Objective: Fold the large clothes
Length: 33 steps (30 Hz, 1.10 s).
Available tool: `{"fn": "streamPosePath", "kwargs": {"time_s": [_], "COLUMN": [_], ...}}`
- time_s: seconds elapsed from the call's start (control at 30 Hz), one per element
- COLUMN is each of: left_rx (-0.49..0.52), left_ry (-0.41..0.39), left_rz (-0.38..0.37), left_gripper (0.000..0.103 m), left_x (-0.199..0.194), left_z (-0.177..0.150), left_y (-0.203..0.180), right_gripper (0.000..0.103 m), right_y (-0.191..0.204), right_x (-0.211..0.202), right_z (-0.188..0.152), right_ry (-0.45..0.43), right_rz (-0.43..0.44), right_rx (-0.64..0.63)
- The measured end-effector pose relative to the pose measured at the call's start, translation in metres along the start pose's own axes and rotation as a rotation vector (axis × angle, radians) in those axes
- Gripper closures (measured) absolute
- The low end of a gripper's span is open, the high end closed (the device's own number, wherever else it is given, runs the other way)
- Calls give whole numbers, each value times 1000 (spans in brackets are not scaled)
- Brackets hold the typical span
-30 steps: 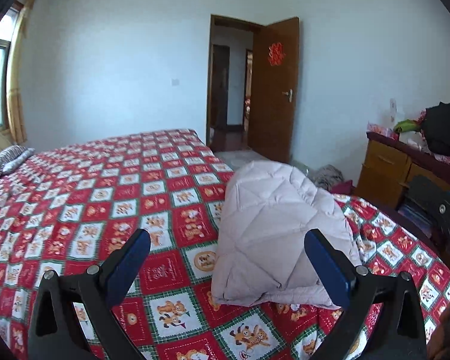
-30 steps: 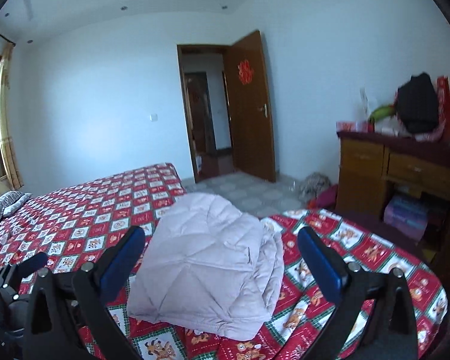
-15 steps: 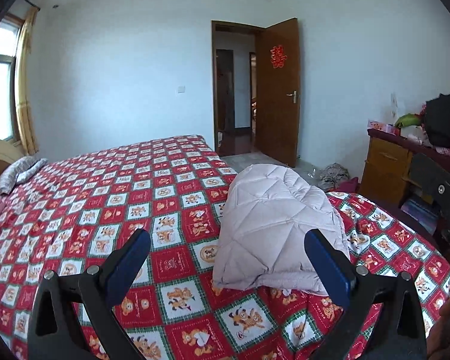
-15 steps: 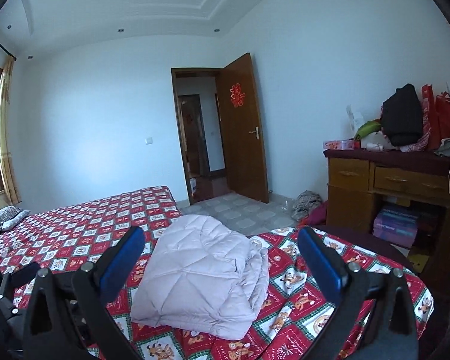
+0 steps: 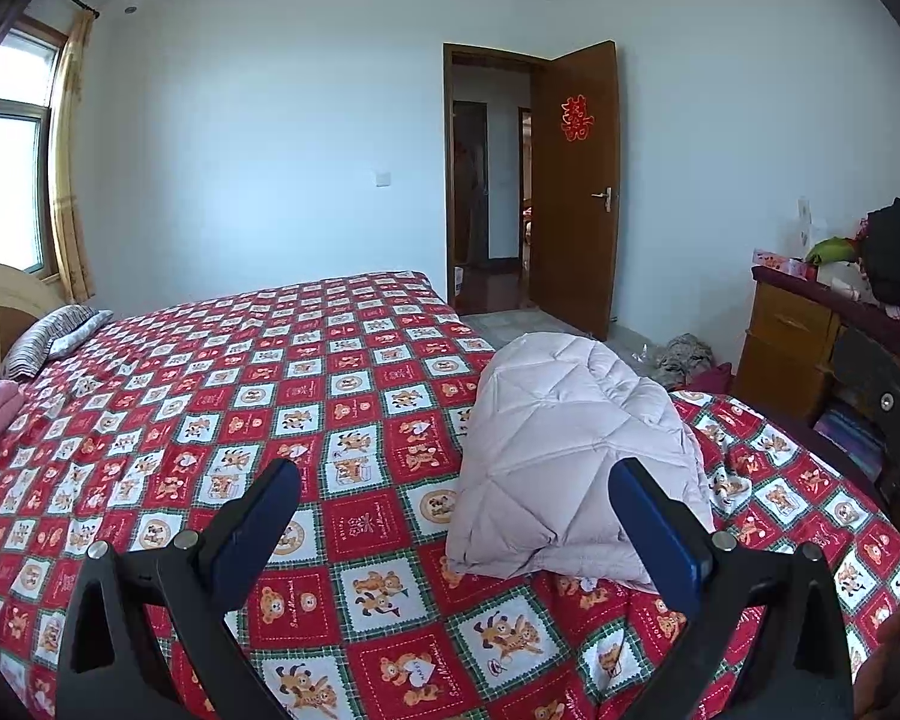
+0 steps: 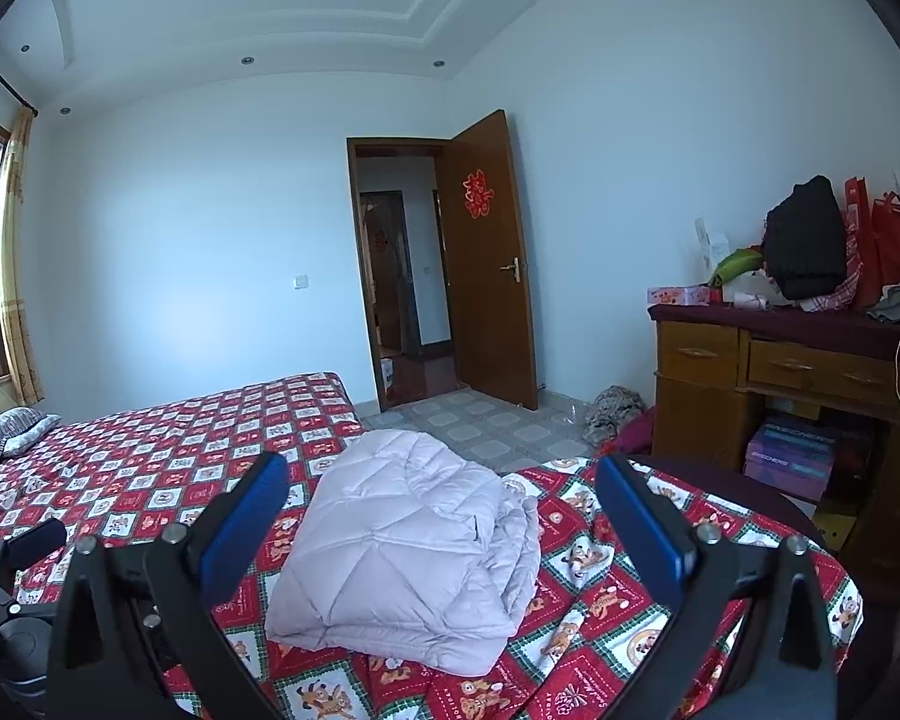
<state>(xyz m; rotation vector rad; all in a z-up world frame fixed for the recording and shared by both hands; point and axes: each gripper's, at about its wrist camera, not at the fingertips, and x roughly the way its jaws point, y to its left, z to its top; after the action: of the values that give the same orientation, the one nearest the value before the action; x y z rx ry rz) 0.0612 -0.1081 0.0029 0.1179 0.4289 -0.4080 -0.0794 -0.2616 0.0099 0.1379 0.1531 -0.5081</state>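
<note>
Both the left gripper (image 5: 453, 513) and the right gripper (image 6: 441, 507) are spread wide and empty, held above the bed (image 5: 222, 396). The folded pale quilted jacket (image 6: 408, 546) lies on the bed's patterned cover near its foot corner, apart from both grippers.

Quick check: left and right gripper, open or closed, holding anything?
Left gripper: open, holding nothing.
Right gripper: open, holding nothing; folded jacket lies on the bed.

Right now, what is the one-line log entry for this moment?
jacket: folded, on bed | left gripper: open, empty | right gripper: open, empty | contact: none
</note>
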Motion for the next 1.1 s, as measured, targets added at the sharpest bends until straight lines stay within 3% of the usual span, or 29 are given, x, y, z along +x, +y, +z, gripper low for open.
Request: {"fn": "streamPosePath", "kwargs": {"time_s": [1.1], "left_rx": [32], "left_ry": [-10], "left_rz": [34], "left_gripper": [1], "left_x": [2], "left_z": [1], "left_y": [-2], "right_gripper": [0], "right_y": [-9], "right_x": [4], "right_z": [3], "right_ry": [7], "right_rz": [-7], "right_rx": [22]}}
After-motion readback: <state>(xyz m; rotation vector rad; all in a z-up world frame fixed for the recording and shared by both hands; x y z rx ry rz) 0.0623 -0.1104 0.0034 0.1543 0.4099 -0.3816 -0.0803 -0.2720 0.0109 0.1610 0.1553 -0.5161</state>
